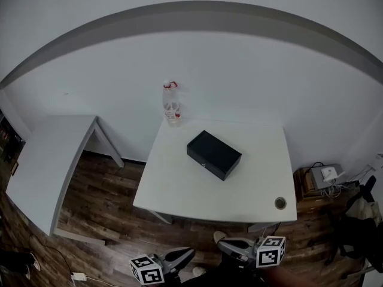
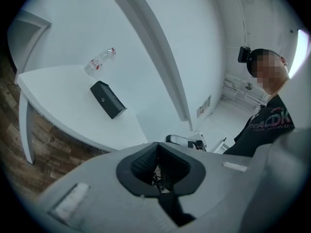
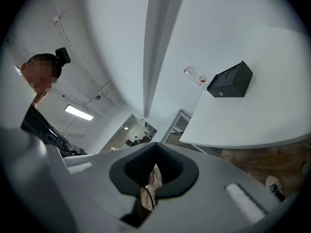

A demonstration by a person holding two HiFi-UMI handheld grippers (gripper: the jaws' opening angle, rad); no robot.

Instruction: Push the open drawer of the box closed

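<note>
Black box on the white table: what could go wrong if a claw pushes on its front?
1. The black box lies loose on the smooth table, so a push might slide or turn the whole box instead of moving its drawer.
2. The bottle stands upright at the far edge, beyond the box's corner; a box that swings could tip it.

The black box (image 1: 213, 154) lies flat and slanted on the white table (image 1: 179, 190), and its drawer (image 1: 205, 164) looks pushed in.
</note>
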